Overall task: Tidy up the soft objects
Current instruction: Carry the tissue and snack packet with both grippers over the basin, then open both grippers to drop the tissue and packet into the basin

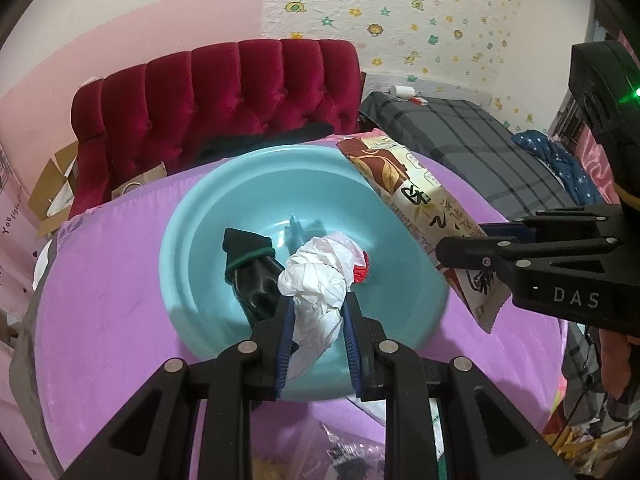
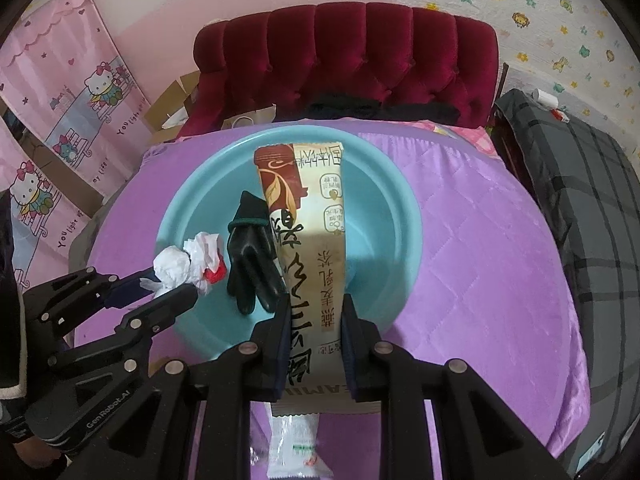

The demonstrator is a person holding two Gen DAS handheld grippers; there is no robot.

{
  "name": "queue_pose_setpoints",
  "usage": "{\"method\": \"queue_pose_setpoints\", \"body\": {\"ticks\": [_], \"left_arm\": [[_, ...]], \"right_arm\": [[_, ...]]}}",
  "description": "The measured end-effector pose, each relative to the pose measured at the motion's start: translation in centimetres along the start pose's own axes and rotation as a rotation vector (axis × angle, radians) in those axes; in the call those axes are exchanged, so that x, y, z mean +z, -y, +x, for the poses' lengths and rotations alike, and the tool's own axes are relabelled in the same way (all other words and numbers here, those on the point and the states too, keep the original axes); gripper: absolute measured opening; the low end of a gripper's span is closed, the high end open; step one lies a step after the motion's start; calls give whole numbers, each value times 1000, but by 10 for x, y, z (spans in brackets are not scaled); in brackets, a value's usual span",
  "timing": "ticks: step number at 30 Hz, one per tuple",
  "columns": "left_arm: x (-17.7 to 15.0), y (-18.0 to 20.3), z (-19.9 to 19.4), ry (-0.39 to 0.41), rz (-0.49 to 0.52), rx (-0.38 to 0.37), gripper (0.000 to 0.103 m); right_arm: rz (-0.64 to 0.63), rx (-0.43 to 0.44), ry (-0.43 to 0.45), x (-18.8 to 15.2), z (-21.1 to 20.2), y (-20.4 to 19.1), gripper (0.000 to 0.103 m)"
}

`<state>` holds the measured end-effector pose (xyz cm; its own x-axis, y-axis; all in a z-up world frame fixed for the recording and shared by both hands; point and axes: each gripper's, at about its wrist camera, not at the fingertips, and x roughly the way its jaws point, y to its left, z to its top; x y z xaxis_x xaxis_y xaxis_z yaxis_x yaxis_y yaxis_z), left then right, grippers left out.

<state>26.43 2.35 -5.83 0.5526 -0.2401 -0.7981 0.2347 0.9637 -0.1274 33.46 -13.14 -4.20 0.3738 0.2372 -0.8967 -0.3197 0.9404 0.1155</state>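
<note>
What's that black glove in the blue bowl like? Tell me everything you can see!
The black glove lies loose inside the light blue basin, apart from both grippers. Its fingers look shiny and rubbery, as if coated, while the cuff looks like dull knitted cloth with a thin green band round it. The cuff points toward the red headboard and the fingers toward the cameras. In the right wrist view, the long snack packet partly covers one side; whether they touch cannot be told.

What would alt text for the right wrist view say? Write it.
The right gripper clamps a long brown-and-cream snack packet over a teal basin on a purple cover. A black glove lies in the basin; the left gripper holds a crumpled white bag.
</note>
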Motion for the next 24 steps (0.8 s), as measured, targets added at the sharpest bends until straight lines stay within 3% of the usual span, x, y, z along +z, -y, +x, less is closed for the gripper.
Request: {"method": "queue_pose_setpoints", "body": {"ticks": [14,24], "left_arm": [[15,-16,68,-60,-25,11,26],[16,-16,90,-87,-12,26,26]], "right_arm": [[12,-13,-92,32,83,4,23],[24,-16,-114,41,110,6,23]]}}
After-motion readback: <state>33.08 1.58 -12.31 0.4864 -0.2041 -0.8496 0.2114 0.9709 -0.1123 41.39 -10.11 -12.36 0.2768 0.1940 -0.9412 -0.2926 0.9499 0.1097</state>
